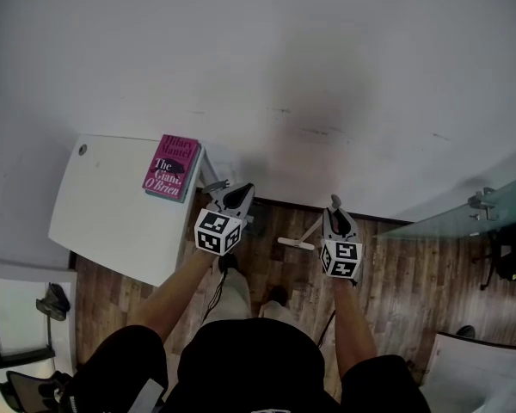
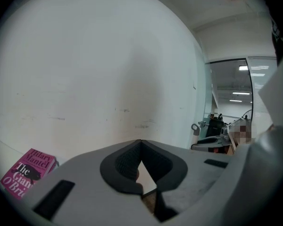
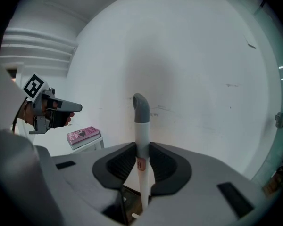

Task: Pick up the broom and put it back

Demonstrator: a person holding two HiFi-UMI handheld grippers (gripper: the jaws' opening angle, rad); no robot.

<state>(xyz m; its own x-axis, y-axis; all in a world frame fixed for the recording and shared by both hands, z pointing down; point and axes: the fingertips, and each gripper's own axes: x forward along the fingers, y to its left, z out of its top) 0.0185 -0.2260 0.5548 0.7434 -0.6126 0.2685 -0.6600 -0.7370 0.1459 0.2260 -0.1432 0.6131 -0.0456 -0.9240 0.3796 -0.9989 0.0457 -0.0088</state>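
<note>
Right gripper [image 3: 142, 149] is clamped on the broom [image 3: 141, 121], its white handle upright at centre frame, grey cap above the jaws. The broom's lower end is hard to make out. Left gripper [image 2: 140, 142] is pinched together, empty, with the pink book [image 2: 26, 171] at lower left.

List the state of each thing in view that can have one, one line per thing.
Left gripper: shut, empty.
Right gripper: shut on the broom.
Broom: held by its handle, grey cap end past the jaws.
Book: closed, lying flat on the white table.
</note>
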